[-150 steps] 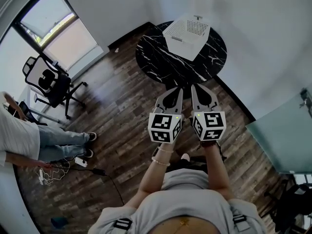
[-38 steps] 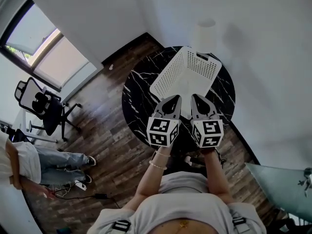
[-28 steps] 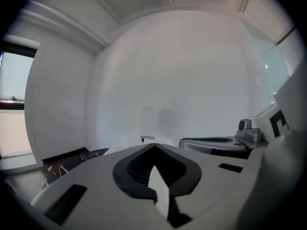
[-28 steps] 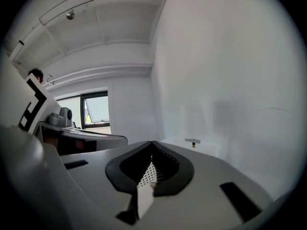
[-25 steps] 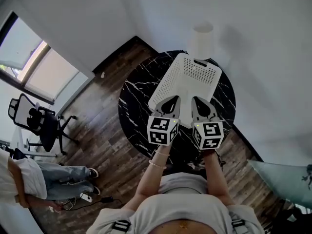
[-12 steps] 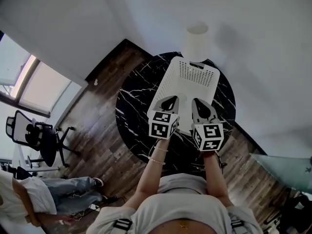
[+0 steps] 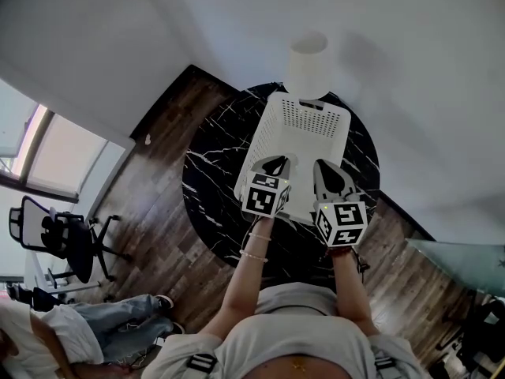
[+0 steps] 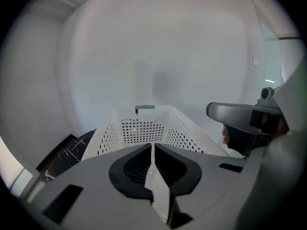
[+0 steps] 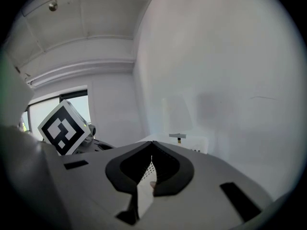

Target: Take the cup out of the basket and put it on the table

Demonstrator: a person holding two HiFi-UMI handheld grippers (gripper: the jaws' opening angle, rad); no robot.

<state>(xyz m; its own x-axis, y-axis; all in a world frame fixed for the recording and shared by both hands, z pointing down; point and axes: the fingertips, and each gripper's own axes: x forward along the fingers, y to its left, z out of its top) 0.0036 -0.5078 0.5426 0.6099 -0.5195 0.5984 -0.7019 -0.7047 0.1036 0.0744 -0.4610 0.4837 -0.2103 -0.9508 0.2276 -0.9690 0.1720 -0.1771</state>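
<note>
A white perforated basket [image 7: 304, 129] stands on the round black marble table [image 7: 211, 176]. No cup shows in any view; the basket's inside is mostly hidden from me. My left gripper [image 7: 275, 162] is shut and hovers over the basket's near edge. My right gripper [image 7: 324, 166] is also shut, just to the right of it at the same edge. In the left gripper view the basket [image 8: 144, 127] lies right ahead of the closed jaws, its far handle showing. The right gripper view shows only the basket's rim [image 9: 187, 140] beyond the closed jaws.
A white cylinder [image 7: 308, 63] stands behind the basket against the white wall. An office chair [image 7: 67, 239] and a seated person [image 7: 55, 334] are at the left on the wooden floor. A glass tabletop [image 7: 465, 263] lies at the right.
The view has closed in on the table, so the basket now sits directly under both grippers. The left gripper has pushed a little forward. Both stay shut.
</note>
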